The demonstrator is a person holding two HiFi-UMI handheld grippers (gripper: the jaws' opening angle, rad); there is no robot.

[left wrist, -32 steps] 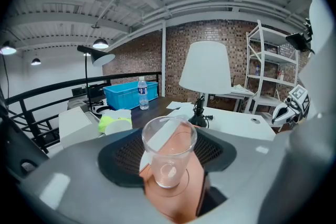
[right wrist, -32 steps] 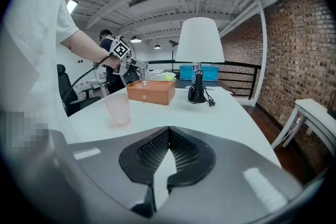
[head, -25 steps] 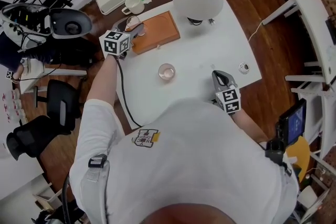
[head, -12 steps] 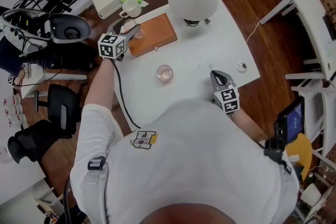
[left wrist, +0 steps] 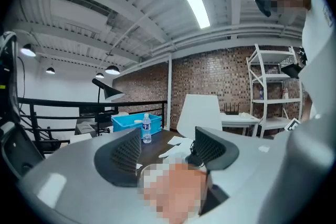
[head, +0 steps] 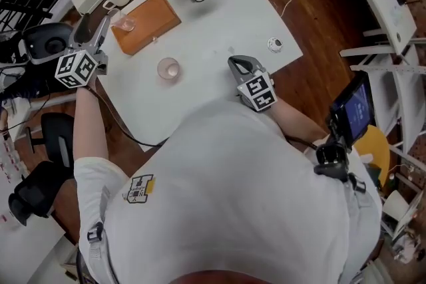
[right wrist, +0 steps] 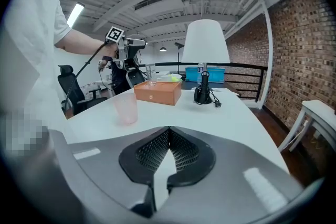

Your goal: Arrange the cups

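The left gripper (head: pixel 95 28) is raised off the counter (head: pixel 219 16). Its jaws have just been opening and now stand released, wide apart, with nothing between them. The left gripper view looks out level between them to a blue bin (left wrist: pixel 127 123) and a bottle (left wrist: pixel 146 129) far ahead. The clear glass cup (head: pixel 124 23) stands upright on the wooden box (head: pixel 148 23), just to the right of those jaws and not touching them.

The right gripper (right wrist: pixel 169 131) rests low over the near side of the counter, jaws clenched together on nothing. The pink cup (right wrist: pixel 126 108) stands upright on the bare counter ahead of these jaws and to their left, well apart. Farther ahead stands the wooden box, with the lamp (right wrist: pixel 206 44) to its right.
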